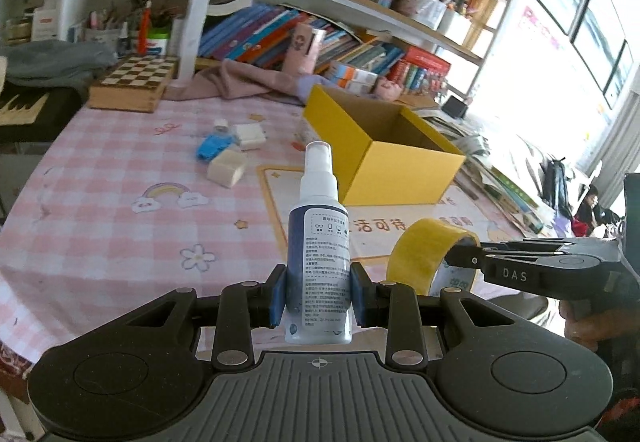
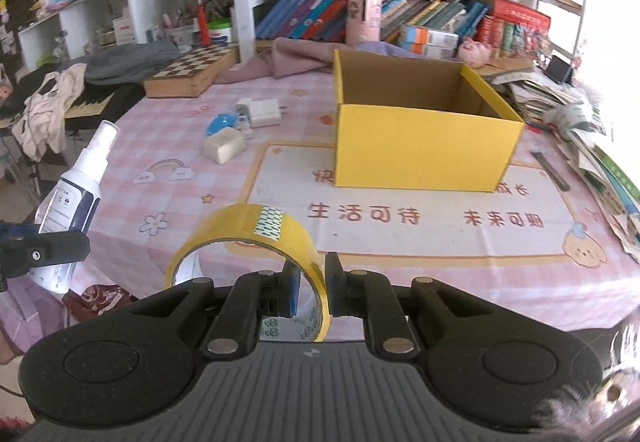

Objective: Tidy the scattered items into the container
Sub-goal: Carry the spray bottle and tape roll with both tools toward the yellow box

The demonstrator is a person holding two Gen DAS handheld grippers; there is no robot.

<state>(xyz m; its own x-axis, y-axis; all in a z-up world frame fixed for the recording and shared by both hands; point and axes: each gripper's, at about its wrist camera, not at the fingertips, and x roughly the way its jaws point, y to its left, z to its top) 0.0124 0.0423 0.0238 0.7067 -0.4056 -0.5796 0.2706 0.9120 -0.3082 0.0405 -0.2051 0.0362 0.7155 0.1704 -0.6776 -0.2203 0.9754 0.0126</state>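
My left gripper (image 1: 319, 294) is shut on a white spray bottle (image 1: 319, 242) with a dark blue label, held upright above the near table edge; it also shows in the right wrist view (image 2: 74, 194). My right gripper (image 2: 312, 290) is shut on the wall of a yellow tape roll (image 2: 256, 238), also seen in the left wrist view (image 1: 428, 254). The open yellow cardboard box (image 2: 420, 150) stands ahead on the table (image 1: 404, 166). A beige block (image 2: 223, 144), a blue item (image 2: 222, 122) and a white charger (image 2: 264, 108) lie left of the box.
A pink checked tablecloth (image 2: 168, 146) covers the table. A chessboard box (image 2: 192, 70) and a pink cloth (image 2: 288, 62) lie at the back. Books and papers (image 2: 592, 146) pile along the right edge. Full shelves (image 2: 360, 6) stand behind.
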